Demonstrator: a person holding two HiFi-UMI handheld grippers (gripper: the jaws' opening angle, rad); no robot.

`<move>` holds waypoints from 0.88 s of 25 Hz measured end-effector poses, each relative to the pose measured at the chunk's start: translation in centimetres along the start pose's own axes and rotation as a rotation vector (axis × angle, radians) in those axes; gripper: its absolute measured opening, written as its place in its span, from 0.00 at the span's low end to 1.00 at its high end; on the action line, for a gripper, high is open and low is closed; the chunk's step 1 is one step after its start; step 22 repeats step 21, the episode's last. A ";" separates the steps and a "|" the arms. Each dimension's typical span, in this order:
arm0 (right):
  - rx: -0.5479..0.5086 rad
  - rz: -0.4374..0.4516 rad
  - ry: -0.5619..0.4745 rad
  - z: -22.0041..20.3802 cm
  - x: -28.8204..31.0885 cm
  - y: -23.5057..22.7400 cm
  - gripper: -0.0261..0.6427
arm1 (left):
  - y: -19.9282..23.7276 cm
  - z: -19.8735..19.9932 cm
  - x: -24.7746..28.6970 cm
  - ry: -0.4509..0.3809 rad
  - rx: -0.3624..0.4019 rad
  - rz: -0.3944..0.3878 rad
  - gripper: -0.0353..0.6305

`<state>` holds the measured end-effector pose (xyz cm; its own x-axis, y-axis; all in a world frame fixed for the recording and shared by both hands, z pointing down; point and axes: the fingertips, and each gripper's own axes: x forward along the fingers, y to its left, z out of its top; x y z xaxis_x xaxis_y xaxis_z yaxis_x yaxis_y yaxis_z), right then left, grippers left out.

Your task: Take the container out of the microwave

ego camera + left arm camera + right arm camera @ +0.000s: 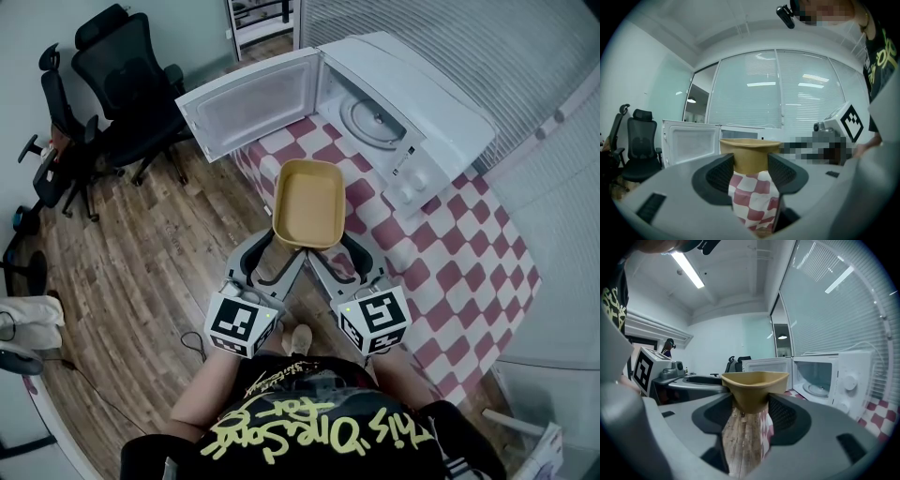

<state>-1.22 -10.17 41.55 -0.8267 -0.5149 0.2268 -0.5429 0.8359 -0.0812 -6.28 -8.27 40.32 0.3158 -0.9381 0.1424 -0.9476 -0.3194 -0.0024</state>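
An empty tan rectangular container (307, 202) hangs in the air in front of the white microwave (412, 117), above the near edge of the checkered table (459, 253). My left gripper (273, 247) is shut on the container's near left corner. My right gripper (344, 243) is shut on its near right corner. In the left gripper view the container (750, 154) sits wedged between the left gripper's (750, 172) dark pads. The right gripper view shows the container (754, 389) the same way in the right gripper (751, 412). The microwave door (251, 103) stands wide open, and only the glass turntable (370, 119) is inside.
Black office chairs (122, 84) stand on the wooden floor (141, 272) at the left. A glass wall with blinds (487, 47) runs behind the microwave. The person's torso in a black shirt (309, 422) fills the bottom of the head view.
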 end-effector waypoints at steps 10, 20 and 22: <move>0.003 0.003 0.002 -0.1 0.0 0.2 0.41 | 0.0 -0.1 -0.2 0.005 0.004 0.003 0.40; 0.007 0.008 0.002 0.1 0.2 0.4 0.41 | 0.3 0.1 -0.3 0.004 0.003 0.007 0.40; 0.008 0.009 0.003 0.1 0.2 0.4 0.41 | 0.3 0.1 -0.3 0.005 0.003 0.008 0.40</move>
